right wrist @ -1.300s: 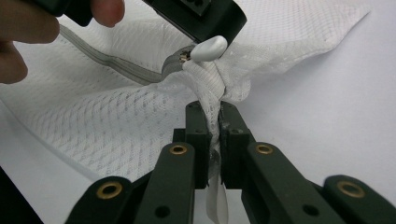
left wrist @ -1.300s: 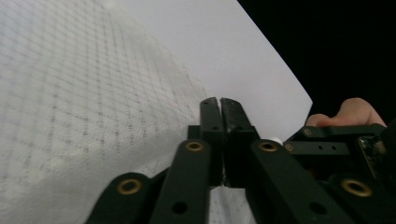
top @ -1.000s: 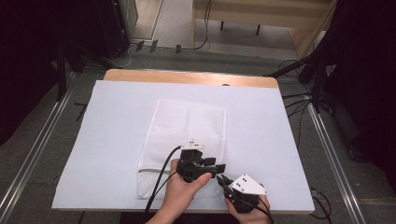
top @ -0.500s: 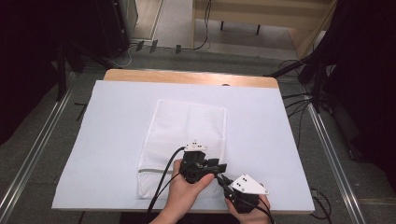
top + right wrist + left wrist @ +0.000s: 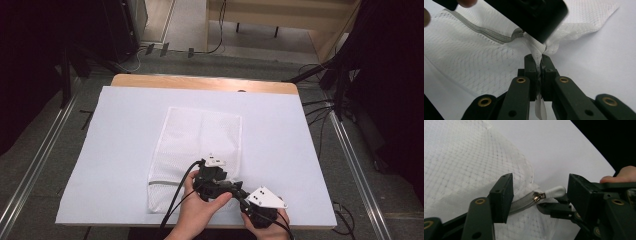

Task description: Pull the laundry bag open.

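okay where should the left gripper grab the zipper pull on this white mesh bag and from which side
Probably the white rounded tab of the zipper pull, from its free end. It sticks out flat past the grey zipper, between the left gripper's open jaws. The right gripper pinches the white mesh bag's corner, steadying it.

A wooden bench (image 5: 200,82) carries a white sheet (image 5: 125,125) over most of its top, a strip of bare wood showing at the far edge. Grey carpet floor (image 5: 190,60) surrounds it, with metal rails (image 5: 30,170) at both sides and black cables (image 5: 320,107) trailing at the right. Pale wooden furniture (image 5: 280,15) stands beyond; both sides are dark
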A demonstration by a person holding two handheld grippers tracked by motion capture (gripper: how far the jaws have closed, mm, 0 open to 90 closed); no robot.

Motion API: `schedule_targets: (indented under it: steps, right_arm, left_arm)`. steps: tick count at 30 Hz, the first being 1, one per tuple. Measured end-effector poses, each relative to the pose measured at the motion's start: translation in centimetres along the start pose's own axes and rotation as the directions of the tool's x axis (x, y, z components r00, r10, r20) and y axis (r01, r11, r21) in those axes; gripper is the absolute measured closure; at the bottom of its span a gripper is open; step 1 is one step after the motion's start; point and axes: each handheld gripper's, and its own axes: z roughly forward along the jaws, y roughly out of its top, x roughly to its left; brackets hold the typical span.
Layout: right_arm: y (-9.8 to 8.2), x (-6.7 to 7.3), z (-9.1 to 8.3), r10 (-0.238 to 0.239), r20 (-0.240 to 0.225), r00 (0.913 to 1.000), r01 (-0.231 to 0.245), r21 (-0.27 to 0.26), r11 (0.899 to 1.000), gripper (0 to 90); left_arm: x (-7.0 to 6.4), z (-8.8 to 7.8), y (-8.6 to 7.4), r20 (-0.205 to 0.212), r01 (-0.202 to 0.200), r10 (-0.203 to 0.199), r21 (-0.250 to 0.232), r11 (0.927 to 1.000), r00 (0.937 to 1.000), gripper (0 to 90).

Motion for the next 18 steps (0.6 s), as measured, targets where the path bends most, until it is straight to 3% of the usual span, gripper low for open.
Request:
schedule_targets:
  steps: [4,10,12,15,18]
  right_arm:
    - [0.0,-0.1,-0.1,0.008,0.007,0.9999,-0.008,-0.001,1.000,87.6]
    - [0.1,-0.2,-0.1,0.012,0.010,0.9999,-0.012,-0.003,1.000,87.5]
    - [0.1,-0.2,-0.1,0.011,0.012,0.9999,-0.011,-0.002,1.000,87.6]
    - [0.0,-0.1,0.0,0.006,0.014,0.9999,-0.006,0.003,1.000,87.6]
    - [0.1,0.1,0.1,0.004,0.013,0.9999,-0.004,0.005,1.000,87.6]
  left_arm:
    - [1.1,-1.0,-0.3,0.055,0.022,-0.022,-0.010,0.9997,0.9982,52.2]
    - [2.2,-1.6,-0.8,0.098,0.039,-0.038,-0.013,0.9991,0.9944,68.1]
    - [2.2,-1.7,-0.8,0.101,0.046,-0.043,-0.033,0.9984,0.9940,64.6]
    - [1.3,-1.2,-0.4,0.035,0.047,-0.045,-0.042,0.9980,0.9984,46.3]
    - [-0.1,0.3,0.1,-0.035,0.029,-0.029,0.001,0.9996,0.9990,33.4]
